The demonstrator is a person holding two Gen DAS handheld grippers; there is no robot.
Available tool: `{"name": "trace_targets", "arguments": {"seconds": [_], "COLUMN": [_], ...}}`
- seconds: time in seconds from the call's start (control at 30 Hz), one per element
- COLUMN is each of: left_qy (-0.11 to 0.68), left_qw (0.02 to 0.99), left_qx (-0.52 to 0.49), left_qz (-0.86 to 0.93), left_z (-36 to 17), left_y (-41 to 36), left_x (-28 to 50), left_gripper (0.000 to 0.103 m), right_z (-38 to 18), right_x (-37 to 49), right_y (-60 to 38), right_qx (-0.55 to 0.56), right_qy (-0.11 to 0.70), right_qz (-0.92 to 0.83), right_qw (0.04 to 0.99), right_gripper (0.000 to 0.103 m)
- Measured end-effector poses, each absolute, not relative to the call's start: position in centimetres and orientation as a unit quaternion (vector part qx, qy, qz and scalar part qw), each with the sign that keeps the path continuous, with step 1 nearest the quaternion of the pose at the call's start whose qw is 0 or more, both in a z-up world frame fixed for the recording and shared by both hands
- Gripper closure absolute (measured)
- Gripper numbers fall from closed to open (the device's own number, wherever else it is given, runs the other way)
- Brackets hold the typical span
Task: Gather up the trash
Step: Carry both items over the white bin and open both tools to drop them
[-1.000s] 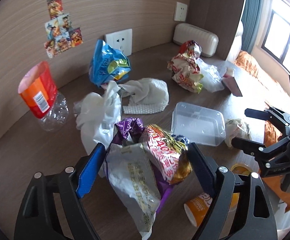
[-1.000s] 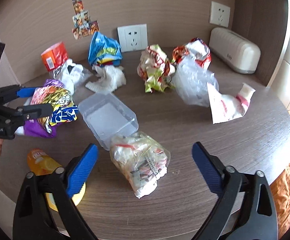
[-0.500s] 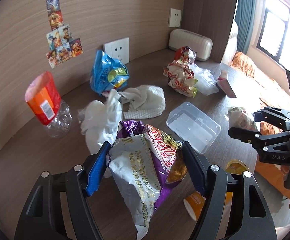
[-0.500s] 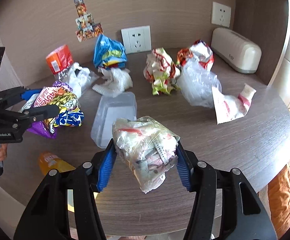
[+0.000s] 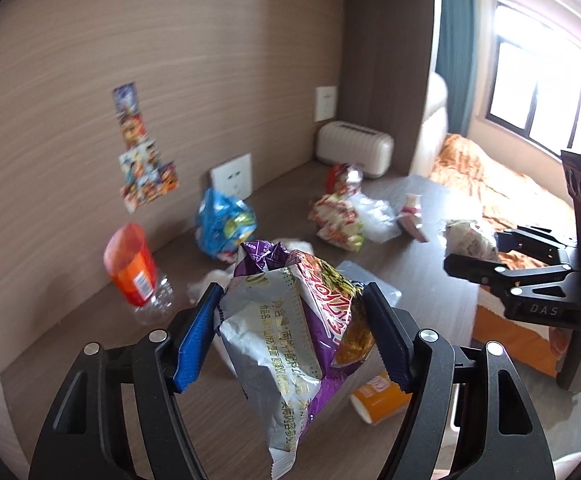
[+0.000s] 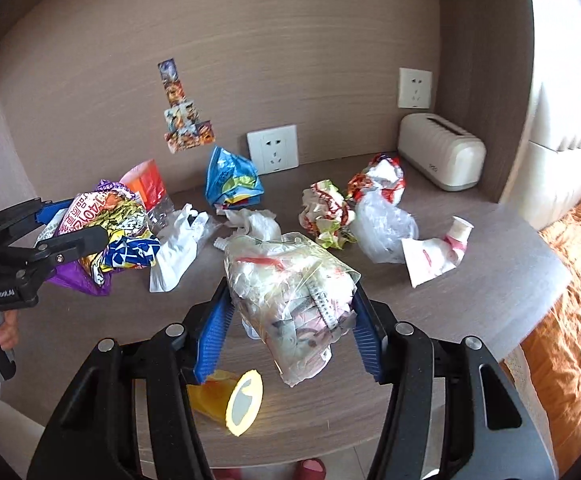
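We note the wooden desk (image 6: 470, 280) strewn with litter, and both tools raised above it with loads. The left gripper (image 5: 290, 332) is clenched on a bundle of snack wrappers (image 5: 290, 320), silver, purple and orange foil, held over the near left of the desk; the right gripper (image 6: 292, 320) is clamped on a clear plastic bag of scraps (image 6: 290, 292), held above the near middle. We judge both loads light, soft and crushable; the foil looks slick, so a bite across the bunched middle seems safer than on a loose tail, and the bag's film could tear under hard squeezing. Remaining on the desk: a blue snack bag (image 6: 232, 178) at the far wall, a white plastic bag (image 6: 178, 244) left of centre, a crumpled red-and-white wrapper (image 6: 326, 216) right of centre, an orange-labelled bottle (image 5: 134, 272) far left, and a yellow cup (image 6: 230, 400) on its side at the near edge. Compared with one second ago, the right tool, then open around the bag on the desk, has closed and lifted it; the left bundle rides higher.
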State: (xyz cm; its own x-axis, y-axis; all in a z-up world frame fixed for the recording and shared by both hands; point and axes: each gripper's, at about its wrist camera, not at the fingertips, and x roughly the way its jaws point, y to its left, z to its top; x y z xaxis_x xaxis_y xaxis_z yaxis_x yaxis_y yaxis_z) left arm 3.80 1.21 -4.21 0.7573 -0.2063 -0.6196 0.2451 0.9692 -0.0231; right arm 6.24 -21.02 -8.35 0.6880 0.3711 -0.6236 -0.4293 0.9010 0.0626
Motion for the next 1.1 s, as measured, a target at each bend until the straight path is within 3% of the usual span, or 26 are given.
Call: {"name": "trace_targets", "arguments": {"seconds": [0.33, 0.63, 0.83, 1.1], "left_qy": [0.309, 0.341, 0.388, 0.451], "left_qw": [0.902, 0.851, 0.805, 0.744], "left_qx": [0.067, 0.097, 0.108, 0.144], "left_qz": [-0.293, -0.388, -0.436, -0.472], "left_z": [-4.4, -8.1, -13.9, -27.9], "left_y": [-9.2, -24.2, -35.5, -47.2], "left_x": [1.2, -2.3, -4.5, -5.7], "left_gripper": [0.033, 0.033, 0.033, 0.033], "right_z": [-8.3, -11.9, -16.9, -28.4], "right_x": [-0.5, -5.4, -8.4, -8.6], "right_y": [-30.2, -43.5, -53.2, -61.2], "right_qx": [-0.004, 0.036, 0.071, 0.106], "right_qy": [0.350, 0.385, 0.412, 0.466], "right_qz": [0.074, -0.001, -0.032, -0.043], "right_qw": [0.934, 0.922, 0.908, 0.877], "right_gripper": [0.046, 0.046, 0.046, 0.046]}}
